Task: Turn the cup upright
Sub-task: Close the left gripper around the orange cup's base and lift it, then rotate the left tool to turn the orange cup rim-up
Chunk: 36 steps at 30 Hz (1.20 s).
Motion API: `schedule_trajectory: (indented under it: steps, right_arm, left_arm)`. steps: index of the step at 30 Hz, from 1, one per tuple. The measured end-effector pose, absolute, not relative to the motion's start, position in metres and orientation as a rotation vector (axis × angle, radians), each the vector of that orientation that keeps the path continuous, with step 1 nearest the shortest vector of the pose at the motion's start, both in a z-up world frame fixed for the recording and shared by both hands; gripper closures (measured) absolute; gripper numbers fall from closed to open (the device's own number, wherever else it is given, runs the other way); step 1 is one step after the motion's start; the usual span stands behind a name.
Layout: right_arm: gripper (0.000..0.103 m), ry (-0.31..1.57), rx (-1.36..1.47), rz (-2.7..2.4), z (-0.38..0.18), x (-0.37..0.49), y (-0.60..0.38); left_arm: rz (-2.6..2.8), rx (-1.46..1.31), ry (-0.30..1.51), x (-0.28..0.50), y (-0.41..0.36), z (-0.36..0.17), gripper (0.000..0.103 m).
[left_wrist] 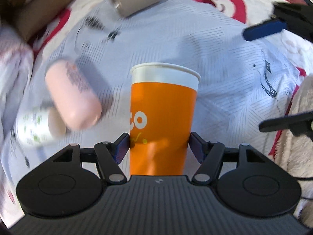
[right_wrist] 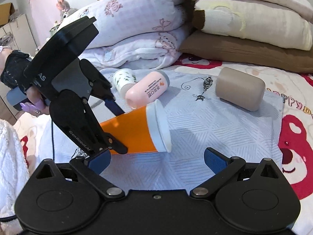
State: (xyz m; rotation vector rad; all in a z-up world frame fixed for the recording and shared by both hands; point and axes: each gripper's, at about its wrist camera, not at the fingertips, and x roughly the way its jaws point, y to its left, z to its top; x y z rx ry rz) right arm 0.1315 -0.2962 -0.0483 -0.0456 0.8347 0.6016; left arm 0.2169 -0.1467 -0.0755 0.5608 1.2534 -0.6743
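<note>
Clamped between the left gripper's blue pads, the orange paper cup hangs tilted above the pale striped cloth, rim outward. Left of it lie a green-print cup and pink bottle, then a taupe bottle. Right gripper gapes wide, holding nothing.
</note>
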Motion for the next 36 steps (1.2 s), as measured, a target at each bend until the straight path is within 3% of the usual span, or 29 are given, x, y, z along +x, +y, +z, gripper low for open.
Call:
schedule_trajectory:
  steps: [6, 15, 27, 36]
  right_arm:
    - [0.0, 0.846, -0.03, 0.633, -0.044, 0.126, -0.282]
    - [0.0, 0.928, 0.009, 0.786, -0.052, 0.112, -0.225]
    - [0.0, 1.043, 0.154, 0.816, -0.075, 0.13, -0.201]
    - [0.0, 0.997, 0.208, 0.799, -0.075, 0.133, -0.191]
  left_arm:
    - [-0.594, 0.362, 1.314, 0.212, -0.12, -0.067, 0.038]
    - [-0.543, 0.007, 1.259, 0.206, -0.067, -0.049, 0.038]
    - [-0.594, -0.129, 1.149, 0.174, -0.035, -0.054, 0.038]
    - [-0.642, -0.127, 1.018, 0.151, -0.034, -0.04, 0.038]
